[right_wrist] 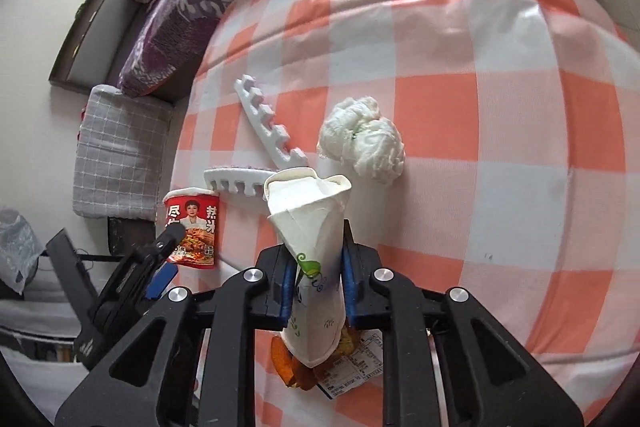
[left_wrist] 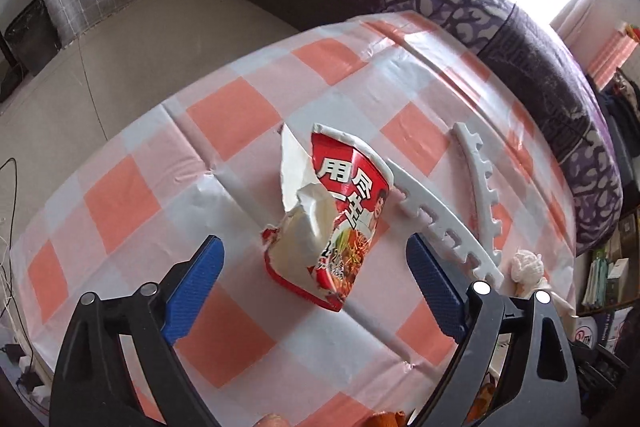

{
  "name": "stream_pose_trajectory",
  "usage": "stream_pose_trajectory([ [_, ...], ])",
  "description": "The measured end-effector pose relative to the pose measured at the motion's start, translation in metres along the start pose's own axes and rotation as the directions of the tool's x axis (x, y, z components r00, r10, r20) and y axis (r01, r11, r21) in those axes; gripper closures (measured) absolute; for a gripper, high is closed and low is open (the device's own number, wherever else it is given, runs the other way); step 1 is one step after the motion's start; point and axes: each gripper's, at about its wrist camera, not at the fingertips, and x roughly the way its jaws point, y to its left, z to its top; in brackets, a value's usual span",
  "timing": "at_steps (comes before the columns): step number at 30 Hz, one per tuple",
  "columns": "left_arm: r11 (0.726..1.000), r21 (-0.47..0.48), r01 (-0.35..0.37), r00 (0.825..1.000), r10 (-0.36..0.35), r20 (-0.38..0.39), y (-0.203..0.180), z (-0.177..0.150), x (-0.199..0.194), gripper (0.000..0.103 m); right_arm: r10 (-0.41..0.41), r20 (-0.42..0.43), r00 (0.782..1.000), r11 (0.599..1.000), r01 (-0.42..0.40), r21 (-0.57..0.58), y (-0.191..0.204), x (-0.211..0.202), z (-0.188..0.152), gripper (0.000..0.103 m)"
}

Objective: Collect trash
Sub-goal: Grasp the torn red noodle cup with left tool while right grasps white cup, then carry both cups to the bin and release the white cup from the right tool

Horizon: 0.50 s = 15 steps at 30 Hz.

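The white paper cup [right_wrist: 316,259] was pinched flat by the right gripper [right_wrist: 316,287], low in the middle of the right wrist view. The left gripper [left_wrist: 316,283] was spread wide w/ the torn red noodle cup [left_wrist: 332,219] between its jaws, not touched yet. It should be squeezed slowly at the middle so no bits are dropped.

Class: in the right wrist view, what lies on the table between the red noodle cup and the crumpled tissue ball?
Two white toothed strips, seen in the right wrist view between red cup and tissue.
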Motion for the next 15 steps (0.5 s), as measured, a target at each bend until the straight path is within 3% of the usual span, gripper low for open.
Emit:
stream_pose_trajectory([
  [2, 1.000, 0.013, -0.019, 1.000, 0.019, -0.006, -0.006, -0.003, 0.012, 0.013, 0.007, 0.019, 1.000, 0.998, -0.006, -0.056, 0.002, -0.010, -0.001, 0.085],
  [3, 0.999, 0.017, -0.042, 0.999, 0.042, -0.002, -0.008, -0.006, 0.018, 0.018, 0.004, 0.028, 1.000, 0.997, -0.002, -0.079, 0.004, -0.014, -0.001, 0.085],
  [4, 0.998, 0.022, -0.060, 0.998, 0.060, -0.003, -0.011, -0.009, 0.023, 0.043, -0.001, 0.042, 0.999, 0.995, 0.005, -0.102, 0.005, -0.019, -0.002, 0.085],
  [6, 0.995, 0.040, -0.095, 0.995, 0.094, 0.010, -0.015, -0.013, 0.024, 0.050, -0.015, 0.079, 0.997, 0.988, 0.027, -0.153, 0.007, -0.030, -0.004, 0.085],
  [8, 0.999, 0.014, -0.039, 0.999, 0.039, 0.007, -0.014, -0.014, 0.017, 0.051, -0.005, 0.104, 0.995, 0.983, 0.024, -0.180, 0.006, -0.042, -0.007, 0.085],
  [15, 1.000, -0.010, -0.005, 0.990, 0.006, 0.142, -0.028, -0.020, -0.058, 0.051, 0.013, 0.195, 0.981, 0.980, 0.026, -0.197, -0.001, -0.101, -0.020, 0.084],
])
